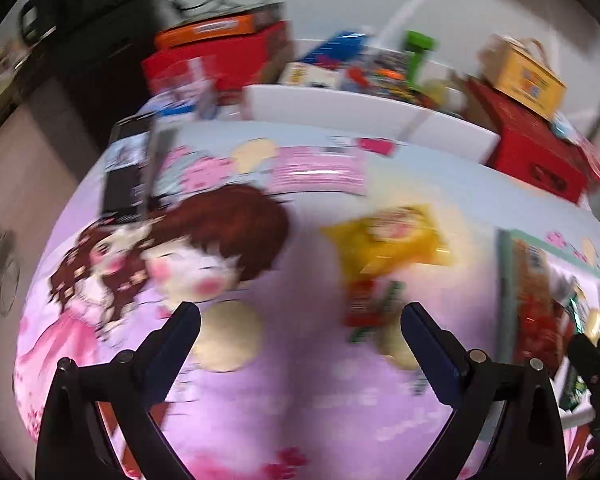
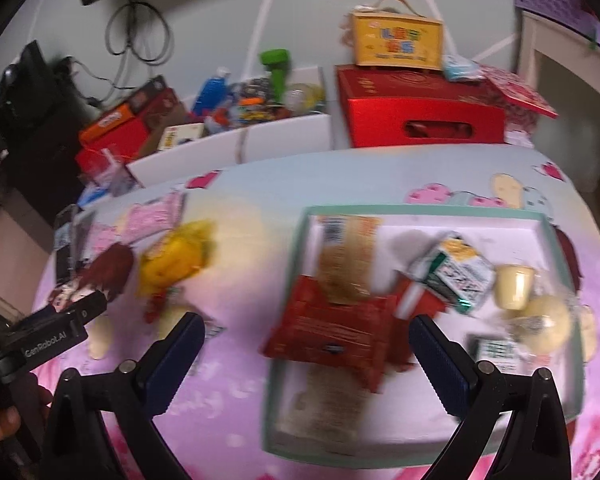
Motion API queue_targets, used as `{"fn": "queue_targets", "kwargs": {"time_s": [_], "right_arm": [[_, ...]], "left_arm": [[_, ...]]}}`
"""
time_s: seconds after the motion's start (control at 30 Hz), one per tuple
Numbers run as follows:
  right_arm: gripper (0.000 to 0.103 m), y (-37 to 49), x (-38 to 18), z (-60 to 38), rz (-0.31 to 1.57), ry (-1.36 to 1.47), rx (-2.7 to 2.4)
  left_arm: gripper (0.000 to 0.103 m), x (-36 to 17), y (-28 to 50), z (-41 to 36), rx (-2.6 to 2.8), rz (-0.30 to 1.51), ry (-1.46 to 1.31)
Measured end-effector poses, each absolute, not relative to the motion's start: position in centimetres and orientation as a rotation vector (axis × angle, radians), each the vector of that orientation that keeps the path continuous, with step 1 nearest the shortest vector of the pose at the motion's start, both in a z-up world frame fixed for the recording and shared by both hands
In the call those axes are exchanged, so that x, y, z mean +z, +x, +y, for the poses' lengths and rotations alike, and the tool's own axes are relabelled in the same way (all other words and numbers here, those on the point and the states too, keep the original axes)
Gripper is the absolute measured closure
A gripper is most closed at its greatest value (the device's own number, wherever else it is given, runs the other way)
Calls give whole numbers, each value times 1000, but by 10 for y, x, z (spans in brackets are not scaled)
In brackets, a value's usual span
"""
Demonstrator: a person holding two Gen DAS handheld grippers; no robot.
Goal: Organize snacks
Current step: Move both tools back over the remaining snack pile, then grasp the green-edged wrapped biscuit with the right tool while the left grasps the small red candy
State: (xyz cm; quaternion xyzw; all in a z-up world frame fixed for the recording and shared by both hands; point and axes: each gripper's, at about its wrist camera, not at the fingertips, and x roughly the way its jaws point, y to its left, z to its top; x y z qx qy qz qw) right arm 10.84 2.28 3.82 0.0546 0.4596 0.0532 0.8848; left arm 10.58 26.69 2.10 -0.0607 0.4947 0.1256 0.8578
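A yellow snack bag (image 1: 388, 238) lies on the pink cartoon tablecloth, with a small red packet (image 1: 370, 306) just below it. My left gripper (image 1: 300, 314) hovers open over the cloth, the red packet near its right finger. A shallow green-rimmed tray (image 2: 424, 210) holds several snacks: a red packet (image 2: 332, 324), a tan wrapper (image 2: 344, 264), a green-and-white carton (image 2: 456, 276) and pale round sweets (image 2: 540, 320). My right gripper (image 2: 308, 328) is open above the tray's left half, around nothing. The yellow bag (image 2: 176, 260) sits left of the tray. Both views are blurred.
Behind the table stand a white bin (image 2: 236, 140) full of assorted items, red boxes (image 2: 420, 108), a yellow carry box (image 2: 396, 40) and orange-topped boxes (image 2: 116, 128). A dark phone-like object (image 1: 124, 184) lies at the table's left. Cables hang on the wall.
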Motion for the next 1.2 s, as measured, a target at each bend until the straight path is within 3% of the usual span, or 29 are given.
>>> {"fn": "queue_targets", "kwargs": {"time_s": [0.3,0.53,0.93,1.07,1.2], "right_arm": [[0,114,30,85,960,51,248],[6,121,3,125,1008,-42,328],[7,139,-41,148,1107,-140,342],[7,144,-50,148,1129,-142,343],[7,145,-50,149,1125,-150,350]], "left_arm": [[3,10,90,325,349,1064,-262],[3,-6,104,322,274,1106,-317],[3,-34,141,289,92,1167,-325],[13,-37,149,277,43,1174,-301],[33,-46,157,269,11,1201,-288]]}}
